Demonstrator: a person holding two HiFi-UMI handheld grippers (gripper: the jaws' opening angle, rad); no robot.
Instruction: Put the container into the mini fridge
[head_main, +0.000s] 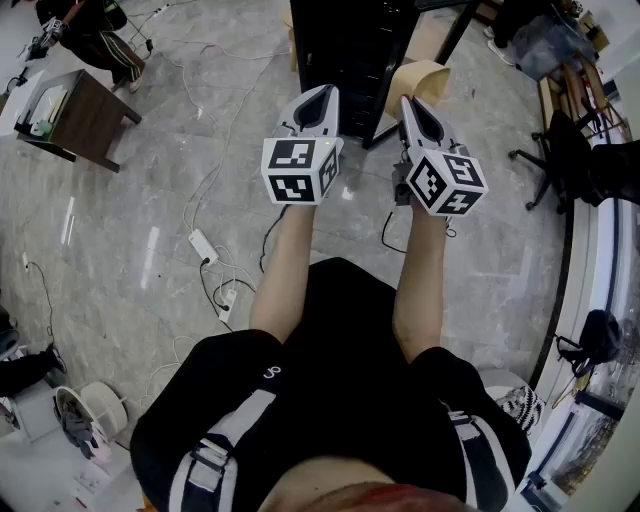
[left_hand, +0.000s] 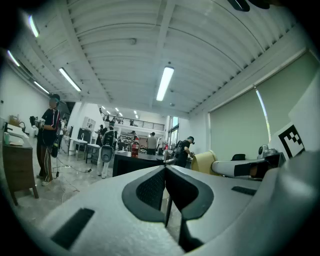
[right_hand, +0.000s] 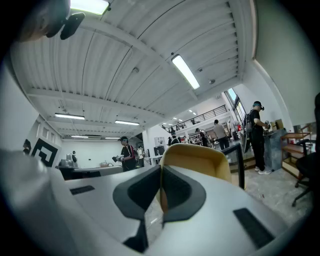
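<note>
Both grippers are held up in front of the person, side by side, pointing forward over the floor. My left gripper (head_main: 322, 97) is shut with nothing between its pads, and in the left gripper view its jaws (left_hand: 165, 172) meet in a closed line. My right gripper (head_main: 413, 105) is shut and empty too, and its jaws (right_hand: 161, 172) also touch. A tall black cabinet (head_main: 350, 40) stands just ahead of them; I cannot tell whether it is the mini fridge. No container shows in any view.
A beige chair (head_main: 425, 78) stands ahead of the right gripper, next to the cabinet. A dark wooden side table (head_main: 85, 115) is at far left. A power strip (head_main: 203, 245) and cables lie on the floor. A black office chair (head_main: 560, 150) is at right. People stand in the background (left_hand: 49, 135).
</note>
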